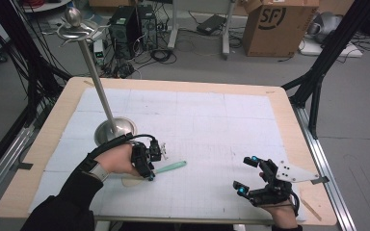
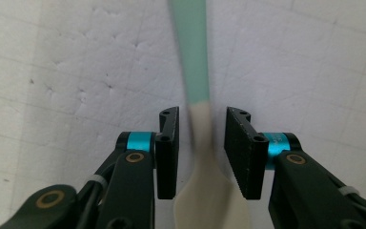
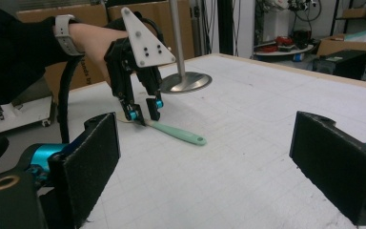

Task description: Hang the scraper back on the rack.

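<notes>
Left gripper view, spatula (image 2: 198, 143) neck between jaws, untouched

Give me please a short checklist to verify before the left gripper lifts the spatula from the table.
1. The spatula neck lies between the jaws of the left gripper: ok.
2. Pads press on the neck: not ok; a gap shows on each side.
3. Spatula lies flat on the table mat: ok.
4. The green handle points away from the metal stand, apart from it: ok.
5. The right gripper stays open and far from the spatula: ok.
</notes>
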The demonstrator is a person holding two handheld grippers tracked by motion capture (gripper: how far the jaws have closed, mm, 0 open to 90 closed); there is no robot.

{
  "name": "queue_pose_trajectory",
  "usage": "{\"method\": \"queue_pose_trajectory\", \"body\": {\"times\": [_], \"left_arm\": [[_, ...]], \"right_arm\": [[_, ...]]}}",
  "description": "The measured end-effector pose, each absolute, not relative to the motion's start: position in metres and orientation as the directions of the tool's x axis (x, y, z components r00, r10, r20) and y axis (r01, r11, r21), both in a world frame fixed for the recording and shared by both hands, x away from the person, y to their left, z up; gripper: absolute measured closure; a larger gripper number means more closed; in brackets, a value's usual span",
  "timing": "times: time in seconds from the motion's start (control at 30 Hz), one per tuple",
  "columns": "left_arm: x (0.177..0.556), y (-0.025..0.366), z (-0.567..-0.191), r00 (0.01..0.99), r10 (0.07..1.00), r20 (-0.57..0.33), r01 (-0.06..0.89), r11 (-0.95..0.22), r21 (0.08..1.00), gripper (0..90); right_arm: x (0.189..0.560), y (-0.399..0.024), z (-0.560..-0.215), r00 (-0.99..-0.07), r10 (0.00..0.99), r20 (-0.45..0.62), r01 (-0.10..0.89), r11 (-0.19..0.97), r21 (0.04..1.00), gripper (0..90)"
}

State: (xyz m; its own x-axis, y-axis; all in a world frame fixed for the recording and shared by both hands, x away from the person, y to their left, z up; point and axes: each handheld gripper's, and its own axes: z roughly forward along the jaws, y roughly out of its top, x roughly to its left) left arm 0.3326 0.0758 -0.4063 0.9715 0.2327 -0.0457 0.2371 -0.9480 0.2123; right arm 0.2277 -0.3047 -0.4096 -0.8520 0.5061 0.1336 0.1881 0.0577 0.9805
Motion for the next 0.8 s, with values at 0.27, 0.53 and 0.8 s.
{"method": "queue_pose_trajectory", "body": {"times": [0.27, 0.53, 0.8], "left_arm": [[0.334, 0.075, -0.407, 0.966, 0.256, -0.035, 0.258, -0.945, 0.203, 76.2], [0.33, 0.077, -0.407, 0.969, 0.248, -0.004, 0.243, -0.944, 0.225, 80.4], [0.324, 0.097, -0.402, 0.953, 0.301, 0.044, 0.28, -0.923, 0.264, 80.5]], "right_arm": [[0.229, -0.303, -0.41, -0.852, 0.506, 0.136, 0.191, 0.059, 0.98, 8.6], [0.229, -0.302, -0.411, -0.853, 0.504, 0.134, 0.194, 0.069, 0.979, 8.6], [0.229, -0.303, -0.411, -0.849, 0.509, 0.143, 0.202, 0.062, 0.977, 8.7]]}}
